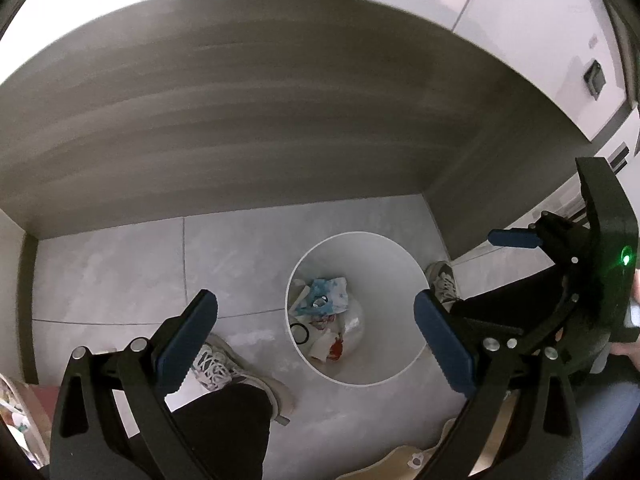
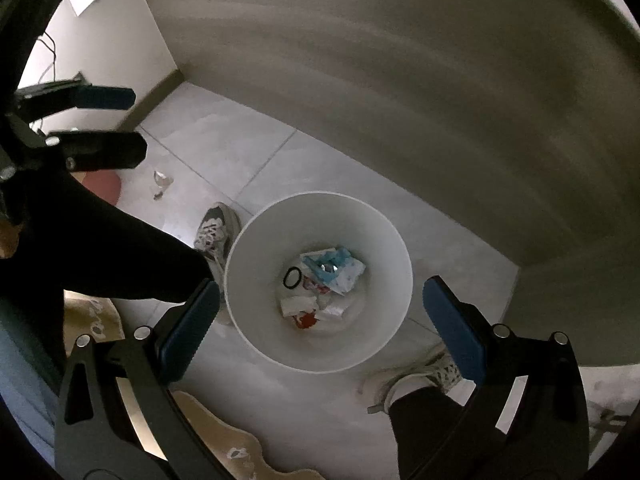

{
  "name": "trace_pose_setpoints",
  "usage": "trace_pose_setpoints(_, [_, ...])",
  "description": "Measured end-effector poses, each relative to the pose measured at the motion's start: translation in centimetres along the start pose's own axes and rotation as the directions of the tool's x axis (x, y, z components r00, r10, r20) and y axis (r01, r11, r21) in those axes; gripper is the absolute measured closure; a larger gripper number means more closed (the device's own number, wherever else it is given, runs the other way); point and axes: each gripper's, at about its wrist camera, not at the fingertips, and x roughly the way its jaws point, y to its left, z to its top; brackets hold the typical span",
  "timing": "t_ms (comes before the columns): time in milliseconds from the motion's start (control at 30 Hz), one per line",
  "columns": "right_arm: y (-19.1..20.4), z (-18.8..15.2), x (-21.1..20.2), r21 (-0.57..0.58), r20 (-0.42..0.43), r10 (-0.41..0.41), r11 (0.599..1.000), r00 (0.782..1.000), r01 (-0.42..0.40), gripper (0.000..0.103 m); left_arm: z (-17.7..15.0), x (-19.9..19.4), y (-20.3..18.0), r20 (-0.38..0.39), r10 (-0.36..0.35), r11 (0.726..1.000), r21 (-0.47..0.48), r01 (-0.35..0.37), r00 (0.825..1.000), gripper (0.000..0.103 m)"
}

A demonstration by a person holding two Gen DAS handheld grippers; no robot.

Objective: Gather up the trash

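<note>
A white round bin (image 1: 376, 372) stands on the grey tiled floor under a desk; it also shows in the right wrist view (image 2: 256, 280). Inside lie a blue-and-white wrapper (image 1: 326, 294) (image 2: 334, 266), a black ring (image 1: 299, 334) (image 2: 293, 278), white paper and a red scrap (image 2: 306, 320). My left gripper (image 1: 316, 336) is open and empty above the bin. My right gripper (image 2: 320, 316) is open and empty above it too. The right gripper shows in the left wrist view (image 1: 516, 238), and the left gripper in the right wrist view (image 2: 132, 124). A small crumpled scrap (image 2: 160, 182) lies on the floor left of the bin.
The person's sneakers stand beside the bin (image 1: 228, 364) (image 1: 442, 284). The grey underside of the desk (image 1: 280, 120) hangs above. A beige rug edge (image 2: 224, 436) lies near the front. A pink round object (image 2: 104, 184) sits at left. White cabinets (image 1: 540, 20) stand behind.
</note>
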Motion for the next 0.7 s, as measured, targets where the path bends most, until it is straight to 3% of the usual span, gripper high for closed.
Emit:
trace_pose_setpoints(267, [0.6,-0.3,-2.8,-0.014,0.06,0.002,1.0,0.998,-0.001,0.005,-0.6,-3.1,-0.1,0.051,-0.026,0.999,-0.021,0.027,0.998,0.006])
trace_pose_setpoints(433, [-1.6,-0.7,-7.7,0.024,0.148,0.047,0.998,0.988,-0.051,0.005,-1.0,-6.6,-0.3,0.102,-0.031,0.999,-0.009,0.032,0.994,0.006])
trace_pose_setpoints(567, [-2.8,-1.6,-12.8,0.044,0.233,0.033,0.998,0.972,-0.044,0.005,-1.1,-10.4,-0.9,0.164,-0.033,0.999,0.016,0.031,0.986,0.006])
trace_pose_setpoints(700, [-2.5,-2.4,-19.1,0.062,0.353,0.013,0.997,0.936,-0.037,0.005,-1.1,-14.3,-2.8,0.242,-0.042,0.998,0.06,0.028,0.969,0.006])
